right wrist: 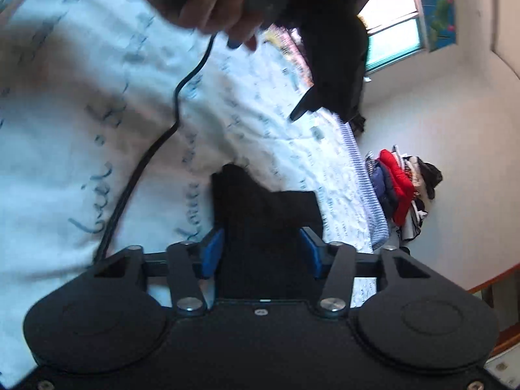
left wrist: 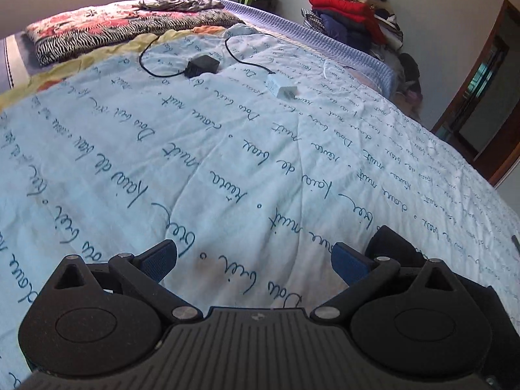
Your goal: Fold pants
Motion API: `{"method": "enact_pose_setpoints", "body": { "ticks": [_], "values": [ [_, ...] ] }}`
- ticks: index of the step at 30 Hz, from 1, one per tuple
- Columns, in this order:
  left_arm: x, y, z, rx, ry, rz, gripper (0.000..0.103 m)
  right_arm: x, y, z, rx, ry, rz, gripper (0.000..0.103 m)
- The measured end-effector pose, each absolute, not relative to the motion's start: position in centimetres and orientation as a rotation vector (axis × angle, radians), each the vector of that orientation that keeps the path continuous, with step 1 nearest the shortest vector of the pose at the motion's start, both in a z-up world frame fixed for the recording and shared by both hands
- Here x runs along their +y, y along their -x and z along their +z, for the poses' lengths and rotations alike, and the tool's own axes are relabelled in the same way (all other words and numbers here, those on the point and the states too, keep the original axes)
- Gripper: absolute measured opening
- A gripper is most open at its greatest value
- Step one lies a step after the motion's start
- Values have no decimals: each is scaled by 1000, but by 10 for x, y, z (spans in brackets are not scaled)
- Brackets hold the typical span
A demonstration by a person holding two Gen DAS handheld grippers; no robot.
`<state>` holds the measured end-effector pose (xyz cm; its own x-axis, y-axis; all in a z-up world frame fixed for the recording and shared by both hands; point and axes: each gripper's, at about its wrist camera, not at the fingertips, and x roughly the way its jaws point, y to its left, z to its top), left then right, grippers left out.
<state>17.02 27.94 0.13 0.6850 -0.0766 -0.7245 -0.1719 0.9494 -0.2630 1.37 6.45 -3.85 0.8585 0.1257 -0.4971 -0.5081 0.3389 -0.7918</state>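
The black pants lie bunched on the pale blue bedspread with script print. In the right wrist view the right gripper has its blue pads against both sides of the dark cloth, shut on it. In the left wrist view the left gripper stands wide open over the bedspread with nothing between its fingers. A fold of the black pants shows just beyond its right finger. At the top of the right wrist view, a person's hand grips the blurred dark body of the left gripper.
A black power adapter with its cable and a white adapter lie further up the bed. A folded floral blanket sits at the head. A clothes pile and a door stand beside the bed. A black cable runs across the spread.
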Motion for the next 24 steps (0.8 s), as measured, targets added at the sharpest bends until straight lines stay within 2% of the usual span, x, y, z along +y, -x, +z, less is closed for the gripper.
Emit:
{"method": "enact_pose_setpoints", "body": {
  "ticks": [11,18,24],
  "values": [
    [260,-158,-10,881,306,-91,102,80,7,-43,341,1307,431,40],
    [265,-160,-13,905,349,-94,102,69,1,-32,427,1173,463,40],
    [257,-167,-16,952,400,-170,102,75,-18,-40,345,1133,429,40]
  ]
}}
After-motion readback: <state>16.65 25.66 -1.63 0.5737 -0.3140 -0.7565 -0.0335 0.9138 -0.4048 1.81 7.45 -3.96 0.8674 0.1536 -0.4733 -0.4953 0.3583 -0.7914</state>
